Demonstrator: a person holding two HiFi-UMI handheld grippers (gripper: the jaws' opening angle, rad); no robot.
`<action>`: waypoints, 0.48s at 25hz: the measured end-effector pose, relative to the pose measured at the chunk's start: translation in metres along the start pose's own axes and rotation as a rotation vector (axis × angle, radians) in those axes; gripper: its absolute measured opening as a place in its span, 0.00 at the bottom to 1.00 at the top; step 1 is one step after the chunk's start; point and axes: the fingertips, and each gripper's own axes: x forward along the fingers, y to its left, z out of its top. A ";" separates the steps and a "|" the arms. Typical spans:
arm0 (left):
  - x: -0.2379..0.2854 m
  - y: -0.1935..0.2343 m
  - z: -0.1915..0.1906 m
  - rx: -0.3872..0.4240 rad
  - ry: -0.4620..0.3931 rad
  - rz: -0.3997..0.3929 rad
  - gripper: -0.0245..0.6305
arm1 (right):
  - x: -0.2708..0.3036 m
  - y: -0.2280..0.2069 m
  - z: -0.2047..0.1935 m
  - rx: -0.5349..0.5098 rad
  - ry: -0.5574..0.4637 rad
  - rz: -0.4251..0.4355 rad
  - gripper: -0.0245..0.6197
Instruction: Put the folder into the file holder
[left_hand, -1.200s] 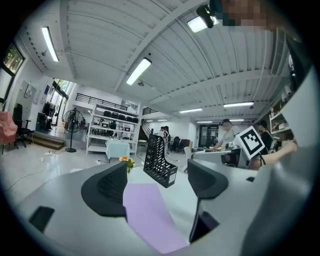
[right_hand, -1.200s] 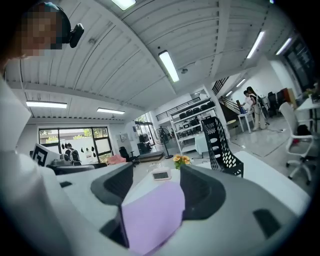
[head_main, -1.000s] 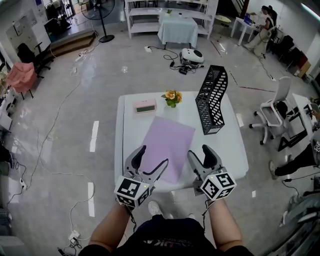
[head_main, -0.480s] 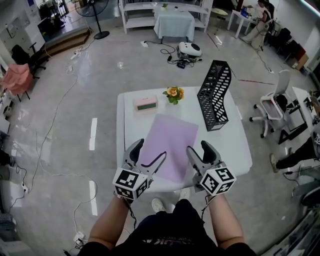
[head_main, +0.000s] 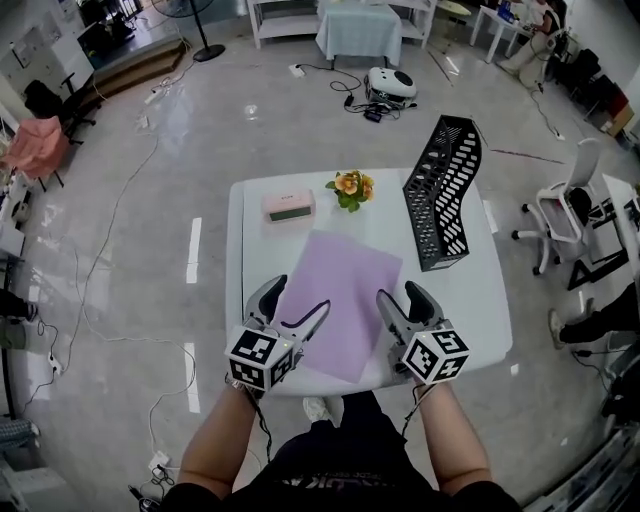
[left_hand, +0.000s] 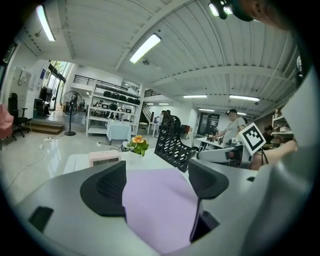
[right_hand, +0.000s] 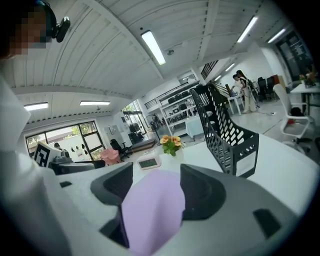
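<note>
Now the left gripper (head_main: 296, 301) and right gripper (head_main: 400, 296), jaws apart, are descending onto the purple folder (head_main: 345, 295) for pickup.

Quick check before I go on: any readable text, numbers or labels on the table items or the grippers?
Nothing can be read.
Pink rectangular digital clock: display digits too small.
Black mesh file holder: its white front label shows no legible print.
Black-and-white marker cubes: square patterns, no letters.
</note>
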 end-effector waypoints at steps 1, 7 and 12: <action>0.007 0.005 -0.003 0.000 0.017 0.005 0.61 | 0.007 -0.008 -0.003 0.019 0.011 -0.007 0.47; 0.045 0.031 -0.025 -0.027 0.104 0.024 0.62 | 0.041 -0.052 -0.029 0.103 0.076 -0.076 0.50; 0.074 0.047 -0.043 -0.044 0.164 0.029 0.63 | 0.059 -0.080 -0.050 0.172 0.131 -0.115 0.56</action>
